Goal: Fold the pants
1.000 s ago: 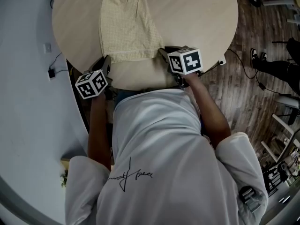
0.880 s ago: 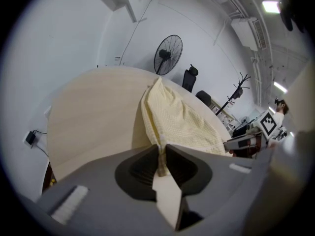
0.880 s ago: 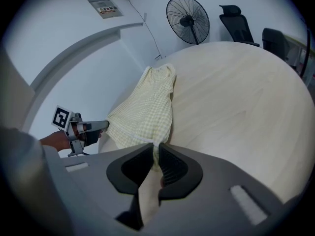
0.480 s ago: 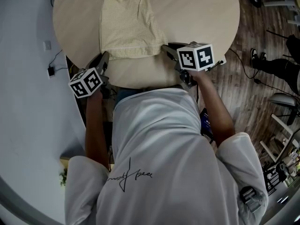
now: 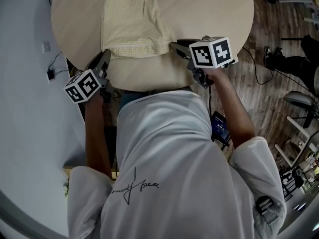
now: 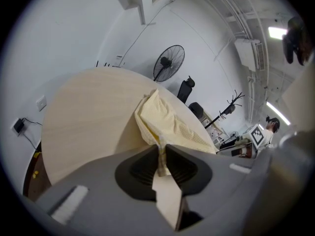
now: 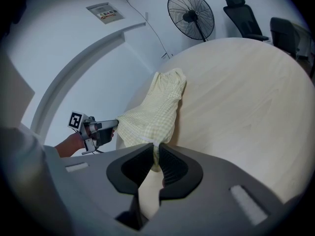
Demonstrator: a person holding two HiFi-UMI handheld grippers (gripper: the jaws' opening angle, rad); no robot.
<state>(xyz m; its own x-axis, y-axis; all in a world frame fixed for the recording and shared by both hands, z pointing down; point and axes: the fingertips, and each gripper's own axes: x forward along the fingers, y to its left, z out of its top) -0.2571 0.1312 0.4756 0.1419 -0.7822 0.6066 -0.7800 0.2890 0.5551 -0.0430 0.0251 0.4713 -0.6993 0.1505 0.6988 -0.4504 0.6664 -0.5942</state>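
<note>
1. Here the pants (image 5: pixel 132 24), pale yellow check, lie lengthwise as one narrow strip on the round table (image 5: pixel 214 19). Their near edge is raised off the wood at the side closest to the person.
2. The left gripper (image 6: pixel 161 149) pinches the left corner of that edge, its jaws closed on a thin fold of cloth. The right gripper (image 7: pixel 156 151) clamps the right corner in the same way.
3. The step in hand, as judged from this grip, is to carry the near edge over to the far end and halve the length.
4. To do it well, both corners should travel level and at equal pace, with the edge taut between them so that no crease forms.
5. The far end, probably the waistband though the head view crops it, should lie undisturbed. The lift need only clear the lower layer.
6. The jaws should release only once the edges align.
</note>
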